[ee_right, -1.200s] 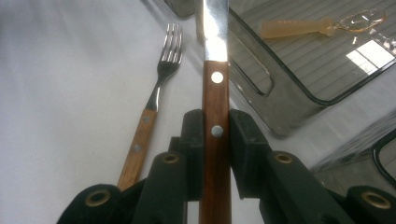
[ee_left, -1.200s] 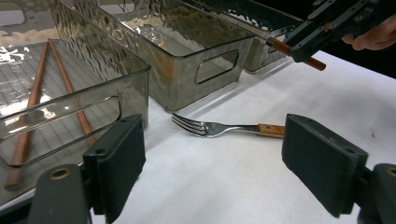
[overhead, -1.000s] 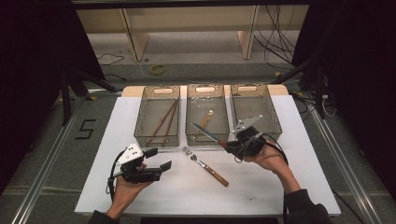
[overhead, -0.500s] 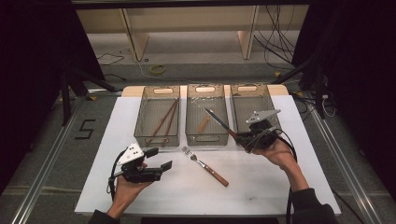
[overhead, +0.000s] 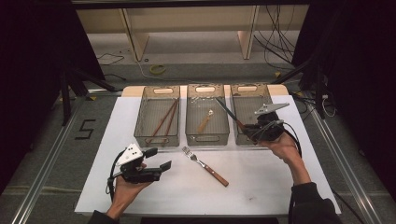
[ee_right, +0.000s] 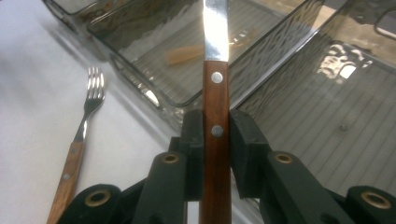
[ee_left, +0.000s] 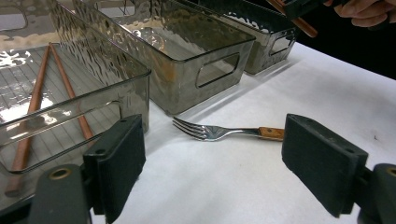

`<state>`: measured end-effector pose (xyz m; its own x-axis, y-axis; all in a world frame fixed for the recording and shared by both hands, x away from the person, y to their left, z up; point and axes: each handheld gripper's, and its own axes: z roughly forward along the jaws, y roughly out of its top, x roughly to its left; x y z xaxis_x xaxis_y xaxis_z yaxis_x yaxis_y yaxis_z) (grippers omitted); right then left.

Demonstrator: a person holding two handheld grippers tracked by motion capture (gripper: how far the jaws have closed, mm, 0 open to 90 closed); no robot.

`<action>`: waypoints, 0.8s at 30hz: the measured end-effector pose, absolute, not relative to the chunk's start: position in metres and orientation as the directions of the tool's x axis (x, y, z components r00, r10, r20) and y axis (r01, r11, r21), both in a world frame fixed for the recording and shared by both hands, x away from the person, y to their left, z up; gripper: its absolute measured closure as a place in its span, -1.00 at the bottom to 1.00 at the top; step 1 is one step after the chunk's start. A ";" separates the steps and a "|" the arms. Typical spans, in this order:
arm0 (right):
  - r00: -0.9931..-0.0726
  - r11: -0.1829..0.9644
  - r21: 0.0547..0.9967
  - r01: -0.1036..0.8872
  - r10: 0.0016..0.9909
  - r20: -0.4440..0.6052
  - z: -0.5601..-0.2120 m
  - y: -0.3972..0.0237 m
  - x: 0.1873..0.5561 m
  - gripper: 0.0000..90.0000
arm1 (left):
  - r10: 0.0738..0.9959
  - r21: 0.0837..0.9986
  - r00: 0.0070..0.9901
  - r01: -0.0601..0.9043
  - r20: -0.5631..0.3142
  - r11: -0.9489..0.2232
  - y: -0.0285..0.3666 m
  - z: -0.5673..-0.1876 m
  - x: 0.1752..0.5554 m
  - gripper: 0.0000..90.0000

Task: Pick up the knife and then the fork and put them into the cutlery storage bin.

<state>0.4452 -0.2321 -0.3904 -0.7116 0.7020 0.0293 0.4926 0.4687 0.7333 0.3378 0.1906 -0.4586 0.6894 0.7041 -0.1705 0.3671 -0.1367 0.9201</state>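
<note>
Right gripper (overhead: 250, 130) clamps knife (overhead: 229, 114) by wood handle. Since 1 s ago it moved from table centre up to front edge of right bin (overhead: 250, 100); blade now points over middle bin (overhead: 207, 95). Probably sorting cutlery, knife drop comes next.

Left gripper (overhead: 159, 161) unchanged, jaws wide, nothing in them, low on table near fork (overhead: 205, 165).

Left bin (overhead: 156, 95): two chopsticks (overhead: 163, 120). Middle bin: one small wood-handled utensil, type unclear. Right bin: looks empty.

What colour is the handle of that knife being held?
Reddish-brown wood with two silver rivets; the knife handle shows best in the right gripper view.
</note>
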 end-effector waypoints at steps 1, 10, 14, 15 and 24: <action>-0.706 0.465 0.733 0.497 0.707 0.030 -0.390 -0.234 0.447 0.72 | 0.704 0.920 0.690 0.366 -0.169 -0.138 0.190 -0.459 0.338 -0.54; -0.649 0.423 0.742 0.520 0.761 0.021 -0.381 -0.246 0.461 0.72 | 0.706 0.921 0.688 0.365 -0.170 -0.133 0.191 -0.458 0.337 -0.54; -0.626 0.417 0.737 0.532 0.779 0.012 -0.376 -0.251 0.469 0.72 | 0.706 0.922 0.688 0.363 -0.169 -0.133 0.191 -0.459 0.337 -0.54; -0.622 0.415 0.735 0.535 0.783 0.011 -0.376 -0.252 0.470 0.72 | 0.706 0.922 0.688 0.363 -0.169 -0.133 0.191 -0.459 0.337 -0.54; -0.573 0.388 0.725 0.569 0.820 0.011 -0.376 -0.256 0.484 0.71 | 0.704 0.923 0.689 0.362 -0.170 -0.131 0.191 -0.459 0.337 -0.54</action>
<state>0.4841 -0.2562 -0.3758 -0.5727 0.8197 0.0108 0.5689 0.3879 0.7251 0.3368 0.1912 -0.4585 0.6892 0.7042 -0.1705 0.3621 -0.1310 0.9229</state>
